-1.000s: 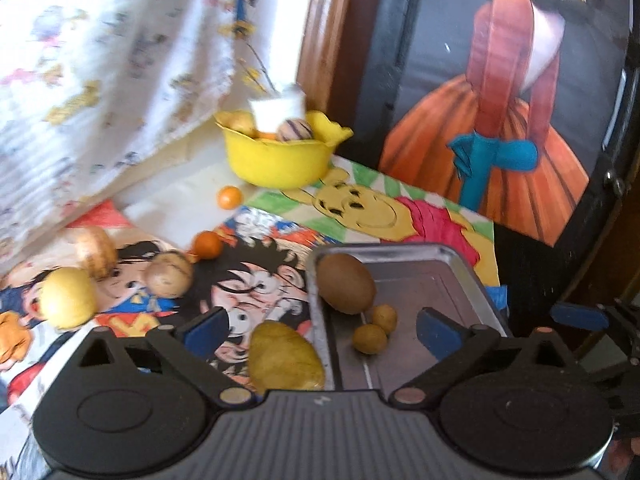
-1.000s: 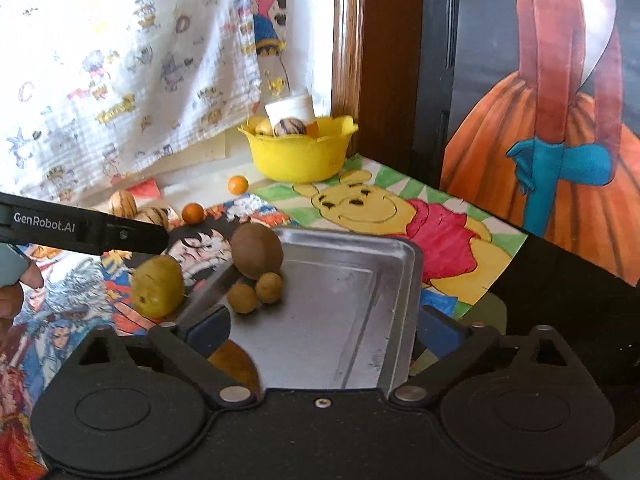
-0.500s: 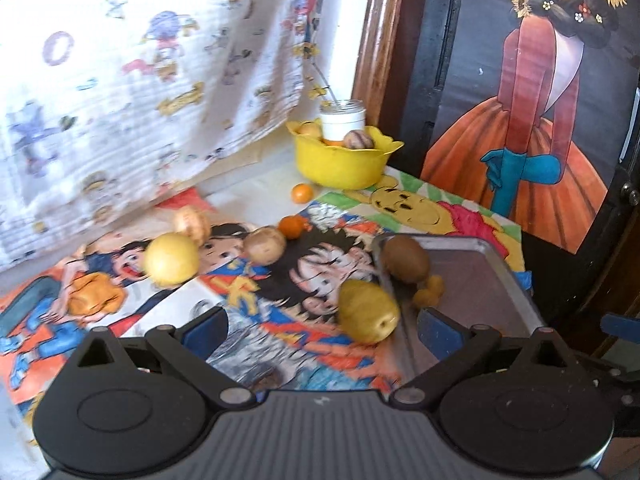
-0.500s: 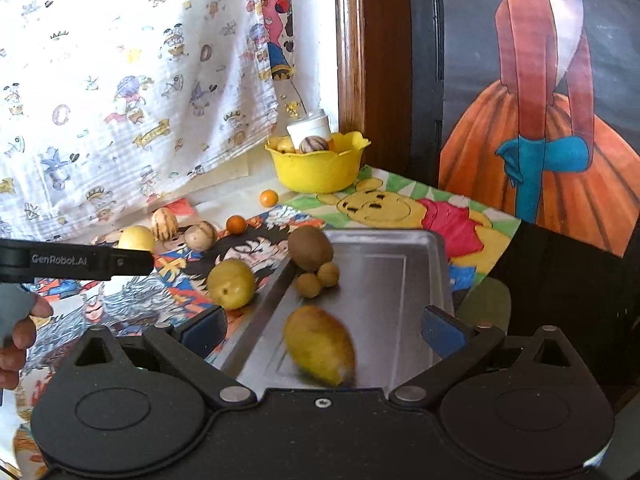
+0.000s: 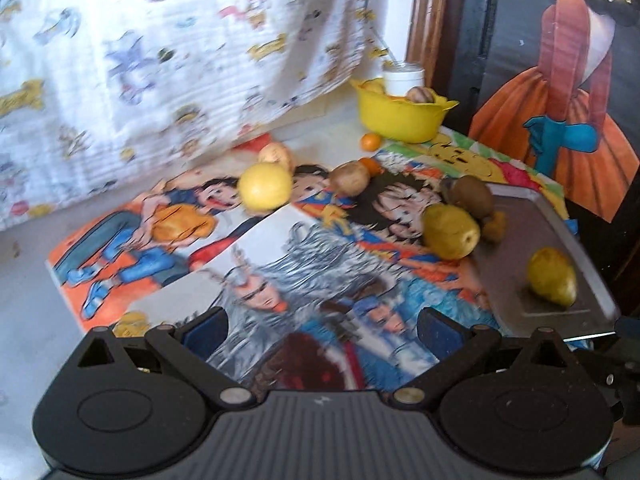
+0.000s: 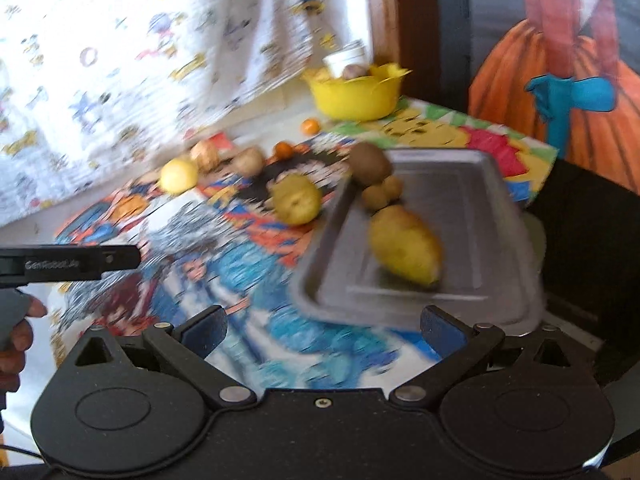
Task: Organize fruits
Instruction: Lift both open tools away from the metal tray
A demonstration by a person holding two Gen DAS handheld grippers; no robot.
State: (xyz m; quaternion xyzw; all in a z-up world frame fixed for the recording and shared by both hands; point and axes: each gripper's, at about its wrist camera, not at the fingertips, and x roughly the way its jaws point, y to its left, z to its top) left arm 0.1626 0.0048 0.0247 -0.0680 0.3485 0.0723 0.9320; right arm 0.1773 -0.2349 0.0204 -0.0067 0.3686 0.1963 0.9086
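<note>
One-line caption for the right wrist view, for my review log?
Open right gripper above a cartoon mat, facing a metal tray holding a yellow fruit, a brown fruit and two small ones.

The left hand-held gripper [image 5: 322, 326] is built of black plastic, with a ribbed grey housing, two round discs, silver pivot screws and blue pads [image 5: 208, 326] on its fingers. The right hand-held gripper [image 6: 324, 326] is shaped alike, its black housing smooth around one central screw. In the right wrist view, white lettering is carried on the left unit's black bar, and a grey handle is seen below it.
</note>
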